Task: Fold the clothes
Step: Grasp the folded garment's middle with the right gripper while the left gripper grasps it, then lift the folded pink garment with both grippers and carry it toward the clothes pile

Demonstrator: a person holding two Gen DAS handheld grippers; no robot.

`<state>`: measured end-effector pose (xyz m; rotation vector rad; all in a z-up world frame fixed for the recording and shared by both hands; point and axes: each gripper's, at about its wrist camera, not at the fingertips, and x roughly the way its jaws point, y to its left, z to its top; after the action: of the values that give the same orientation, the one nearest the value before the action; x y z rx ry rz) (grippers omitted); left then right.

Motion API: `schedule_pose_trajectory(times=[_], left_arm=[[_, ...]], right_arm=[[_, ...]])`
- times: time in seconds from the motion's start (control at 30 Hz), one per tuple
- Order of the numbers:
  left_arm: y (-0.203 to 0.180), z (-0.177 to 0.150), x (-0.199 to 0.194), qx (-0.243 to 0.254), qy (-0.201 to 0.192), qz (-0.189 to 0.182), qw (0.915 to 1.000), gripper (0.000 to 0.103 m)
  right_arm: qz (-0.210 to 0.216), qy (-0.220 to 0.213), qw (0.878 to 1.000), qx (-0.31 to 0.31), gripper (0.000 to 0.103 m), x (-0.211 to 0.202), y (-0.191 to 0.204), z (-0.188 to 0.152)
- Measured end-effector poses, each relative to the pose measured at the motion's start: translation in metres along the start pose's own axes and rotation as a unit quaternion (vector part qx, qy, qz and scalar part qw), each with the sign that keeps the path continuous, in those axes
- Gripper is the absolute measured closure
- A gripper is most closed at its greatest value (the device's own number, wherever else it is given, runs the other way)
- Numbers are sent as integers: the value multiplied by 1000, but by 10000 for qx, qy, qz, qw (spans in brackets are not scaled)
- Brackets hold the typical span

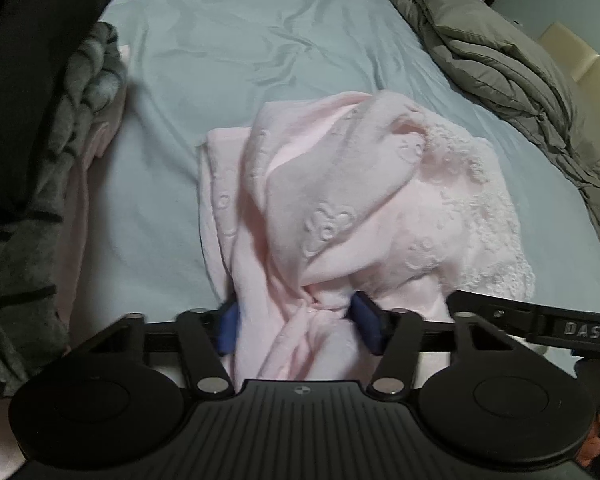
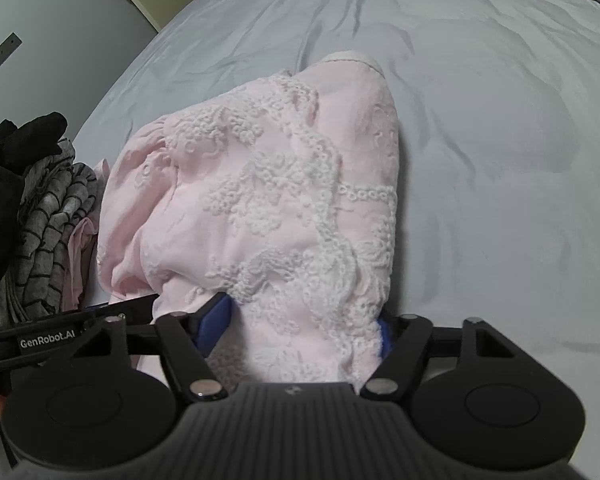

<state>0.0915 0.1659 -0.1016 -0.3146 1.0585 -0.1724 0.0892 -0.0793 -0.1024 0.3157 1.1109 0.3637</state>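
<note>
Gripping pink garment (image 1: 340, 200): both tongs

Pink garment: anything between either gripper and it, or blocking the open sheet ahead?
Nothing visible. The pink garment already bunches between the fingers of the left gripper and the right gripper. The bedsheet beyond is bare; the grey clothes pile sits off to the left.

1. Your left gripper (image 1: 296, 322) has its blue pads (image 1: 366, 326) on either side of a bunched fold of the pink garment (image 1: 360, 200).
2. The garment lies rumpled on the pale blue sheet (image 1: 228, 48).
3. A grey duvet (image 1: 500, 64) lies at right; a clothes pile (image 1: 60, 140) at left.
</note>
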Motion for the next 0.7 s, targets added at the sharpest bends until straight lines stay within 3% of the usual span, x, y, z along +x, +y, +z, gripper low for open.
schedule_pose_trajectory(times=[0.33,0.7], left_arm=[[-21,1,-8,388,-6,164,9991,81],[-35,5,-41,596,-386,184,9973,88]], right_arm=[[56,-202,9993,-294,73,-18,6,3],[341,-533,9964,-561,78,-48,2,2]])
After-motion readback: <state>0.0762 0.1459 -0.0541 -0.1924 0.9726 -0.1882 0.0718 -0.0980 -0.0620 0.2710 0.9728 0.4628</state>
